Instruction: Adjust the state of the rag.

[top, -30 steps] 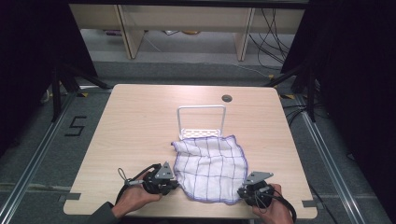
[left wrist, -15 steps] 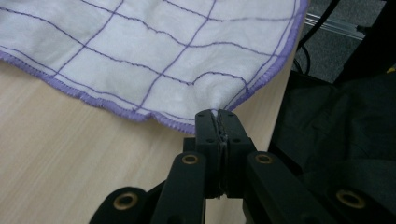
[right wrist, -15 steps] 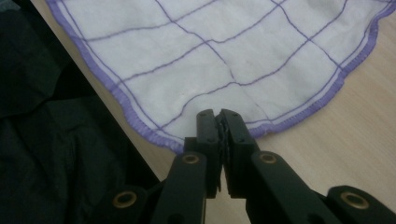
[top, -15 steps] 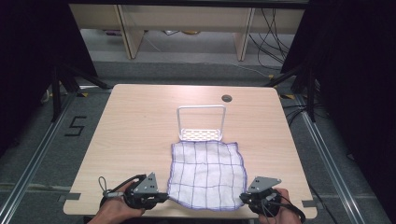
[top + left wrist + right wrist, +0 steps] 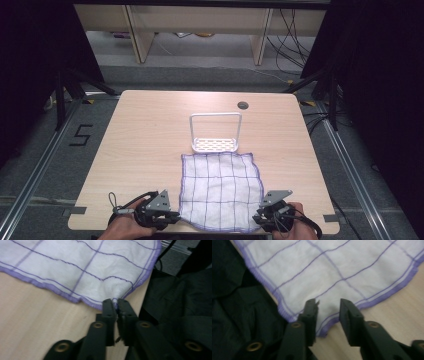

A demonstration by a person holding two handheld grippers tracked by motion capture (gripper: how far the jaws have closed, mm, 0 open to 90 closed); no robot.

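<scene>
Cloth: the white cloth (image 5: 220,192) with purple grid lines lies flat on the near half of the worktop (image 5: 145,135), its near edge at the worktop's near edge.
Rack: a small white rack (image 5: 215,132) stands just beyond the cloth's far edge.
Left gripper: my left gripper (image 5: 115,305) is closed tight on the cloth's near-left corner, the hem pinched between the jaws.
Right gripper: my right gripper (image 5: 328,305) is parted over the near-right corner; the cloth lies between the jaws but I judge it is not clamped.
Why so: I judge the two near corners are held to pull the cloth taut and flat.
Views: the gripper views show the jaw gaps, which the high view hides beneath my hands; the high view gives the cloth's whole outline and the rack.
</scene>
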